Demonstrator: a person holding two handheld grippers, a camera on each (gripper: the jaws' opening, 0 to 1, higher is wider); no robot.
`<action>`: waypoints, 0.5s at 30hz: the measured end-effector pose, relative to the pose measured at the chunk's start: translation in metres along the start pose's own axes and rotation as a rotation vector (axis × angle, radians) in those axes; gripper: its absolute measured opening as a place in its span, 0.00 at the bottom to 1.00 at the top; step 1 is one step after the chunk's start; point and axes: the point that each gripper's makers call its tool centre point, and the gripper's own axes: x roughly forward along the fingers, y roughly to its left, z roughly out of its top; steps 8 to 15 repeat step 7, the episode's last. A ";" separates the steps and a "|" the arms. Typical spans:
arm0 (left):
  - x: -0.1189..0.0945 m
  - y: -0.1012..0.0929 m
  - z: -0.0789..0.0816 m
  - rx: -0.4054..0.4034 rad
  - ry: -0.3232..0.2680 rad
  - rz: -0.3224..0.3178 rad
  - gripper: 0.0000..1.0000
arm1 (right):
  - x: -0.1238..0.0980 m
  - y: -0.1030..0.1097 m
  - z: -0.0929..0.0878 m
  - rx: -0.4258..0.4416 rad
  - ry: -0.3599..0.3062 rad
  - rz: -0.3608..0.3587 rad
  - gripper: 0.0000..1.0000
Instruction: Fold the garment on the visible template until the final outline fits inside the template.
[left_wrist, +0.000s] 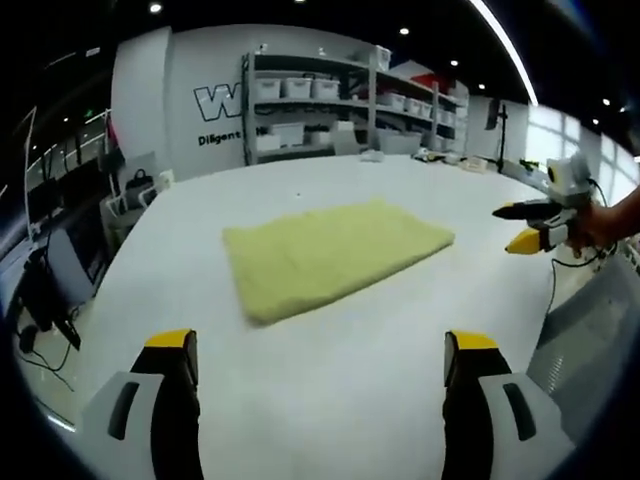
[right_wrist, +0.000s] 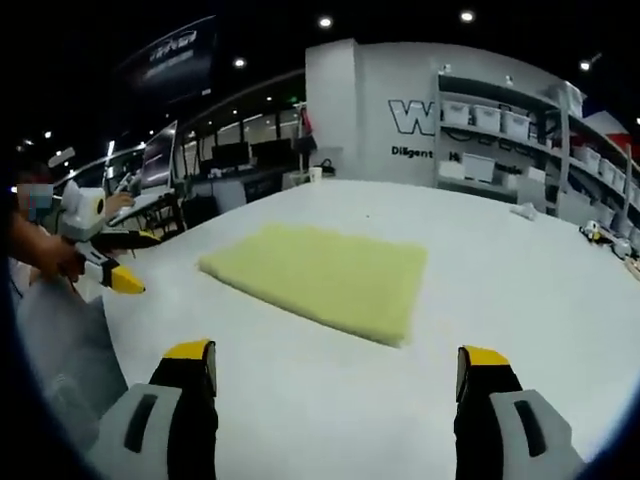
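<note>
Folded yellow garment (left_wrist: 330, 255) flat mid-table (left_wrist: 350, 400), untouched. Left gripper (left_wrist: 320, 350) jaws wide apart, empty, short of near edge. Right gripper (right_wrist: 335, 365) likewise apart, empty.

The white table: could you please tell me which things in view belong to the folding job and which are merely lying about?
Job: folded yellow garment, left gripper, right gripper, white table.

Lying about: shelving with storage bins, small items on the table's far edge.
</note>
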 end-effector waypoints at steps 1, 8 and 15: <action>0.000 0.000 0.000 0.002 0.000 0.003 0.98 | 0.000 0.001 0.000 0.001 0.000 0.003 0.99; 0.001 -0.001 -0.001 -0.007 0.003 0.003 0.98 | 0.003 0.003 -0.002 0.007 0.002 0.012 0.99; 0.001 -0.001 -0.001 -0.007 0.003 0.003 0.98 | 0.003 0.003 -0.002 0.007 0.002 0.012 0.99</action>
